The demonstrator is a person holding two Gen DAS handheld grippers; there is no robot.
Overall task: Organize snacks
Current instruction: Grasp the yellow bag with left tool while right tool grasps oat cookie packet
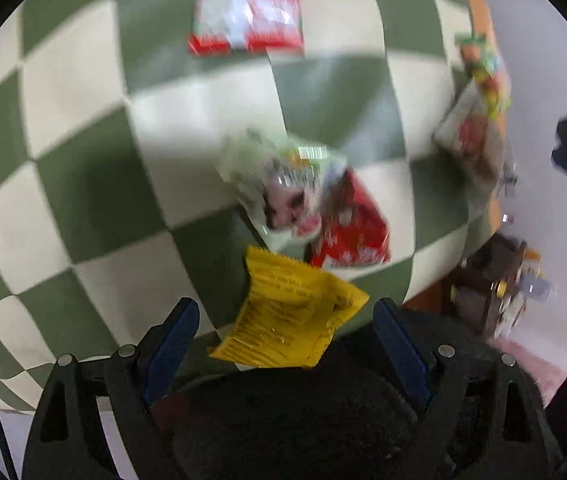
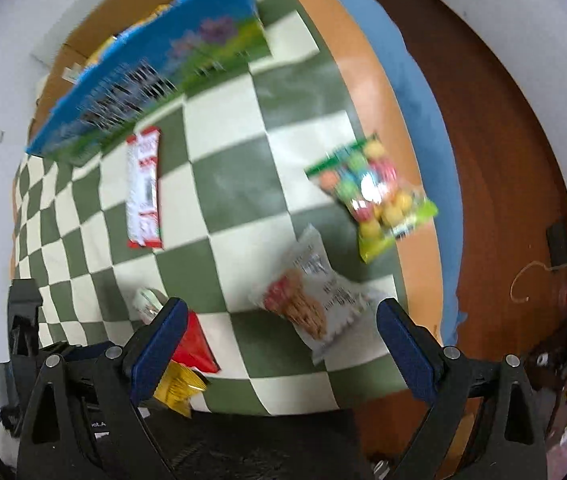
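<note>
Several snack packets lie on a green-and-cream checked cloth [image 1: 83,128]. In the left wrist view a yellow packet [image 1: 295,312] lies at the near table edge between the fingers of my open, empty left gripper [image 1: 285,320]. Beyond it are a red packet [image 1: 351,228] and a pale green packet [image 1: 279,176]. In the right wrist view my right gripper [image 2: 279,324] is open and empty above a white cracker packet [image 2: 315,292]. A colourful candy bag [image 2: 375,196] lies at the right table edge. A red-and-white bar [image 2: 144,188] lies further back.
A blue box [image 2: 155,64] with a grass picture stands at the back of the table. The orange table edge [image 2: 367,92] runs along the right, with brown floor [image 2: 503,140] beyond. The other gripper [image 2: 23,340] shows at lower left. Both views are blurred.
</note>
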